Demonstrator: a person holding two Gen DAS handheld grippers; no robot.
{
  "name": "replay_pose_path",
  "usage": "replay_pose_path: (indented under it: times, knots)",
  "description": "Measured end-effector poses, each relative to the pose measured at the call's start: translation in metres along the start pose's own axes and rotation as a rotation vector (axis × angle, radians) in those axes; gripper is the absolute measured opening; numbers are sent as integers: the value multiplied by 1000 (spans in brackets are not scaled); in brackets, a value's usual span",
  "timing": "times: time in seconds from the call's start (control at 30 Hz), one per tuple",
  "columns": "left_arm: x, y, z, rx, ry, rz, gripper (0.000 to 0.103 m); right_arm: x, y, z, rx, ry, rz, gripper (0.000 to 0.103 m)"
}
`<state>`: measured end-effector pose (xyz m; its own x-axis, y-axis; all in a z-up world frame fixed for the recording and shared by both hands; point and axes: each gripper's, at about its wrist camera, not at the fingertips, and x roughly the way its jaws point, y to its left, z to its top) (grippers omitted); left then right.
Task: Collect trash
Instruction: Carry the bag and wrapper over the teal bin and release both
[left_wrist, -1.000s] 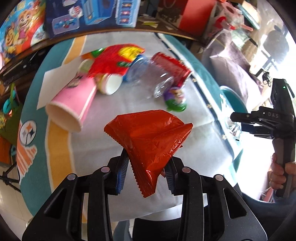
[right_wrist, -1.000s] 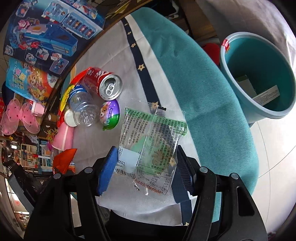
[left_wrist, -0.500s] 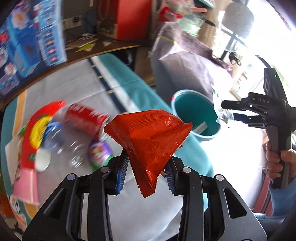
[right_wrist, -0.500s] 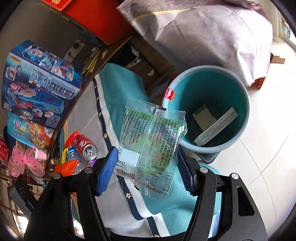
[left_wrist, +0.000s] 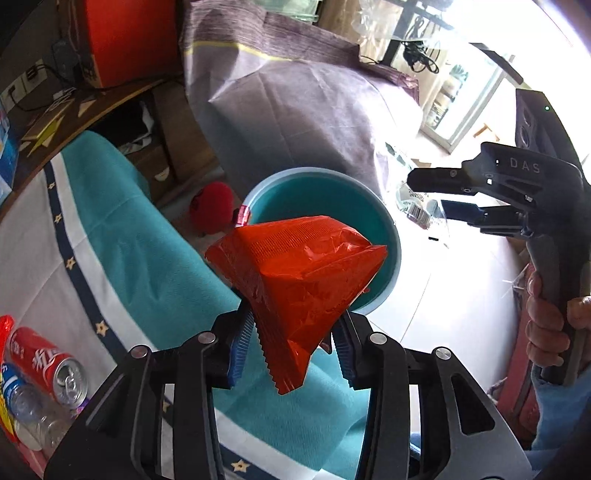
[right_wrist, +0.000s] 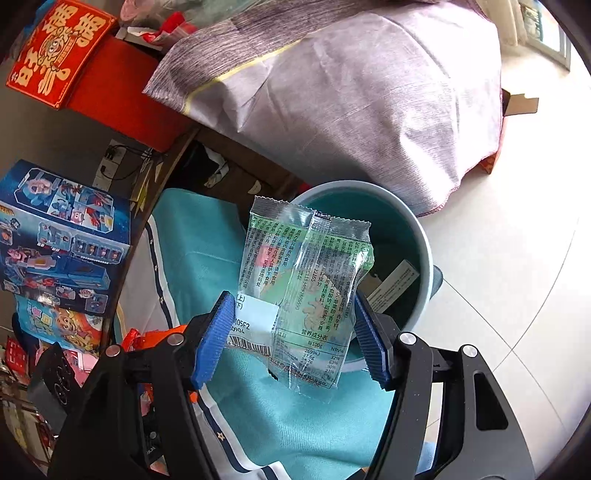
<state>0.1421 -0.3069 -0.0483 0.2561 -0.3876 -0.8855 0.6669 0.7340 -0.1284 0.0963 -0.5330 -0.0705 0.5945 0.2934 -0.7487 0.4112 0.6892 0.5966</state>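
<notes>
A crumpled red wrapper (left_wrist: 295, 266) sits between the blue pads of my left gripper (left_wrist: 291, 347), whose jaws are opening while the pads still touch it. It hangs over the near rim of a teal bin (left_wrist: 317, 171) on the floor. My right gripper (right_wrist: 291, 332) is shut on a clear green-printed snack wrapper (right_wrist: 303, 273), held above the same bin (right_wrist: 424, 251), which has paper slips (right_wrist: 393, 284) inside. In the left wrist view the right gripper (left_wrist: 432, 197) comes in from the right, a hand on its handle. The red wrapper (right_wrist: 147, 338) shows at lower left in the right wrist view.
The teal and white tablecloth (left_wrist: 147, 266) drapes beside the bin. A red cola can (left_wrist: 48, 365) and a clear bottle (left_wrist: 26, 402) lie on the table. A purple cloth-covered bulk (left_wrist: 295, 110) rises behind the bin; a red ball (left_wrist: 212, 206) lies on the floor. Toy boxes (right_wrist: 62, 240) stand at left.
Both grippers swung away from the table's trash pile to the bin, each carrying its wrapper. The bin now lies right beneath them. The left jaws look slightly wider.
</notes>
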Motion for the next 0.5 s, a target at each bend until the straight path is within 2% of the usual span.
replay_pose_path:
  times: [0.13,0.2,0.27,0.3,0.37,0.43,0.5]
  knots:
    - [29,-8,15,14,41,-10,46,5,-12,11,17,7,-12,62]
    - [40,-12,22,19,55,-17,53,7,-15,18,21,8,-17,62]
    - [49,-16,28,22,64,-21,65,9,-19,23,23,9,-24,62]
    - [53,-17,30,26,69,-21,68,10,-20,24,24,10,-26,62]
    - [60,-20,32,29,77,-11,82,13,-22,27,28,14,-31,63]
    - [63,-20,33,27,81,-3,88,17,-23,28,31,22,-32,63]
    - [65,-19,33,25,85,-6,89,22,-24,28,34,29,-34,63]
